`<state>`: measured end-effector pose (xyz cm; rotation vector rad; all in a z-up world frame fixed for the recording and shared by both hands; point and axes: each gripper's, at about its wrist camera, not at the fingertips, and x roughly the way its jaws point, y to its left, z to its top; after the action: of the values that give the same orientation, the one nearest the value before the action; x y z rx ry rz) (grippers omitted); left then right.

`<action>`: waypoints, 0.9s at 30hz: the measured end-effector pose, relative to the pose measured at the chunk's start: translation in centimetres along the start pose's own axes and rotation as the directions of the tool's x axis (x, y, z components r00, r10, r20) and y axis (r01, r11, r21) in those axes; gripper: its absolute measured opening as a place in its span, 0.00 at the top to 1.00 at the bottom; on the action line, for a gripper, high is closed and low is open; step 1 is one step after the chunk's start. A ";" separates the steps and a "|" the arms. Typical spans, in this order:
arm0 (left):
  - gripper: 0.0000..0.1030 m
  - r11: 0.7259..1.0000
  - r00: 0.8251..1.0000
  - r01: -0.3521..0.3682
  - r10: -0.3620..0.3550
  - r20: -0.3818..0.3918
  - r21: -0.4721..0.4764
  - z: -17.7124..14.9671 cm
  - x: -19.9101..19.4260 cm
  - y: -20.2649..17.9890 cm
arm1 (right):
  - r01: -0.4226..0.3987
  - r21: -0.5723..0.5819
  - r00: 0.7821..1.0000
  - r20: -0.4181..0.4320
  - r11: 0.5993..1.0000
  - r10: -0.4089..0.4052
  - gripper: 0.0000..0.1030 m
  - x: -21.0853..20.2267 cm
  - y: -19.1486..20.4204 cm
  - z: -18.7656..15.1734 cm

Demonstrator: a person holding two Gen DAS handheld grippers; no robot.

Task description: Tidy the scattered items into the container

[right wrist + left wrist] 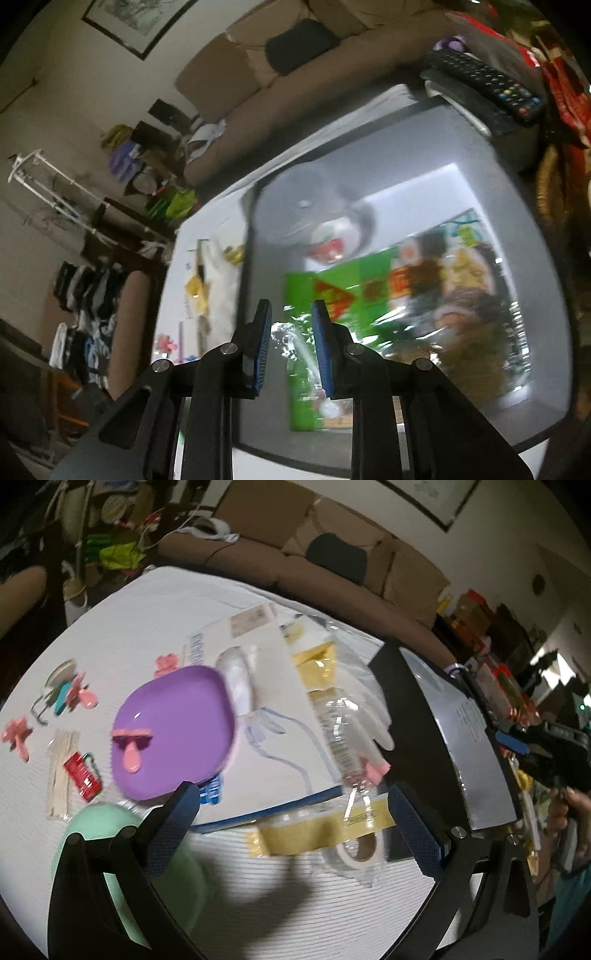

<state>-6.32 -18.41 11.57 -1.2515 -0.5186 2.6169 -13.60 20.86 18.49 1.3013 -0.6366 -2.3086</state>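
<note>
In the left wrist view my left gripper (291,808) is open and empty above the white table (147,609). Past it lie a yellow strip in clear wrap (317,830), a tape roll (354,853), a clear plastic bottle (343,731), a purple plate (173,734) bearing a pink clip (131,746), and a mint bowl (99,819). The grey container (465,731) stands at the right. In the right wrist view my right gripper (290,343) hovers over the grey container (491,177), fingers a narrow gap apart with nothing between them. A green packet (369,295) lies inside.
Pink clips (16,734), a red packet (83,775), wooden sticks (61,771) and a paper booklet (266,686) lie on the table's left and middle. A brown sofa (295,568) runs behind. Remote controls (484,85) sit beyond the container.
</note>
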 end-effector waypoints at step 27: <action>0.14 0.994 0.996 0.037 -0.028 -0.084 0.103 -0.9 2.6 -5.2 | 0.077 -0.555 0.741 -0.524 0.828 -0.420 0.86 15.8 3.7 -5.4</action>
<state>-7.13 -12.60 11.20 -1.3003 -0.3791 2.5174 -15.98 8.12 7.40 1.8156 0.3844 -1.8230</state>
